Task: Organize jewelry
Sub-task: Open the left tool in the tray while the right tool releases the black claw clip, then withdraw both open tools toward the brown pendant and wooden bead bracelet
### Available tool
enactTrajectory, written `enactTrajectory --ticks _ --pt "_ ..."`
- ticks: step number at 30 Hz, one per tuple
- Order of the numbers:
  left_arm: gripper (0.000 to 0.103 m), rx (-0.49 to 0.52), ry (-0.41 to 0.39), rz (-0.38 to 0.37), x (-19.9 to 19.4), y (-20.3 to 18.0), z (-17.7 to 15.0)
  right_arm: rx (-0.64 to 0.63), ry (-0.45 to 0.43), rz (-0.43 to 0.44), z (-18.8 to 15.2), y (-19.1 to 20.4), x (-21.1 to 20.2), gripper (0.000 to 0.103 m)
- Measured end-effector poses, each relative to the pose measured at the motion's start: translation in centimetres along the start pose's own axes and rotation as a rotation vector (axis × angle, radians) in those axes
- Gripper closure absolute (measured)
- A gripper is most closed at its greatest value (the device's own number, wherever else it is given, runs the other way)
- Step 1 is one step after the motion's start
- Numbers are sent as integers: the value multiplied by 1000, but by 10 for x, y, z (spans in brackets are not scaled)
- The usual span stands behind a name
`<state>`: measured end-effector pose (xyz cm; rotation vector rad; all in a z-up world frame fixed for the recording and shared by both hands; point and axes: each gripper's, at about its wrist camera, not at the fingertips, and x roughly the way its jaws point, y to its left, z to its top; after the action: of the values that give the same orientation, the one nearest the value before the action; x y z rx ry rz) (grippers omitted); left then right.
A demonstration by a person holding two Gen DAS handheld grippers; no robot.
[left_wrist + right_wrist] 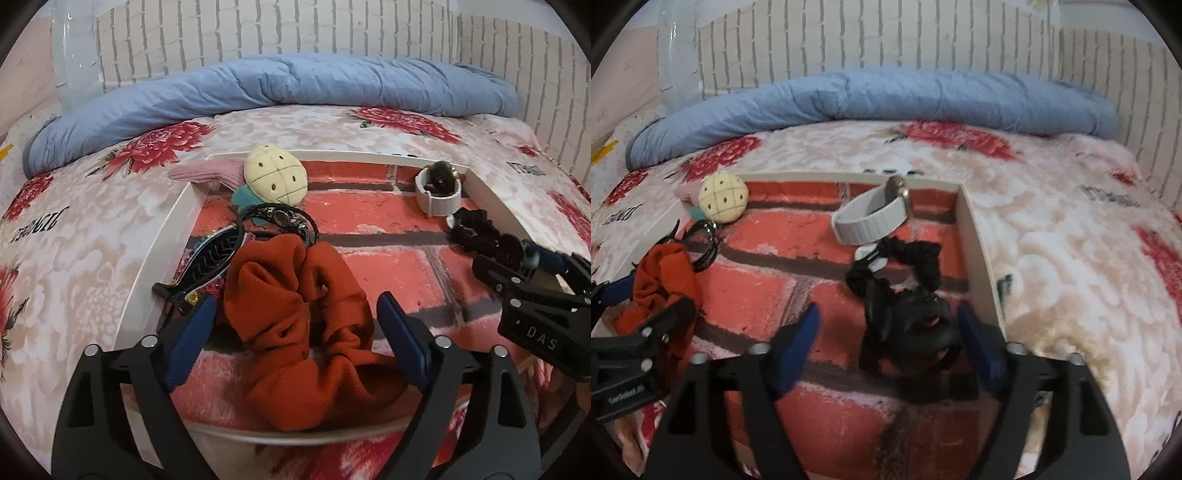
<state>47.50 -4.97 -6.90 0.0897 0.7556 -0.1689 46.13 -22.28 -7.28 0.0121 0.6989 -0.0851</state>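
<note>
Scrunchie point(303, 321) lies loose between left claw's point(295, 332) spread fingers.

Soft, even indoor light; strong fisheye bending with dark corners; the right wrist view is motion-blurred.

Tray point(177, 221) middle lay bare; orange scrunchie point(295, 314) crowded its left edge, black scrunchie point(905, 291) its right wall.
</note>
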Motion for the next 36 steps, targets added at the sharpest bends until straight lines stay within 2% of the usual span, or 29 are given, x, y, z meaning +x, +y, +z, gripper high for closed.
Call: enactTrajectory --ticks 2,3,5,16,23,30,36 --pt "11 6 -10 5 -4 0 -2 15 -27 -2 0 -3 -7 12" --pt "6 10 -14 13 -5 -1 -3 25 -34 5 0 -5 -11 12" --pt "5 12 -32 52 -11 -1 -5 43 -59 31 0 -10 -19 12" --pt "5 3 -48 82 -38 12 -25 37 -188 43 0 -24 -94 10" --pt "5 -24 -80 131 -75 32 -43 0 -186 43 -20 -30 -131 10" --pt "5 -53 -100 115 -119 42 -63 -21 -180 37 -44 -31 -166 10" --pt "5 -42 -101 143 -152 44 -89 -38 -168 43 -66 -23 -191 10"
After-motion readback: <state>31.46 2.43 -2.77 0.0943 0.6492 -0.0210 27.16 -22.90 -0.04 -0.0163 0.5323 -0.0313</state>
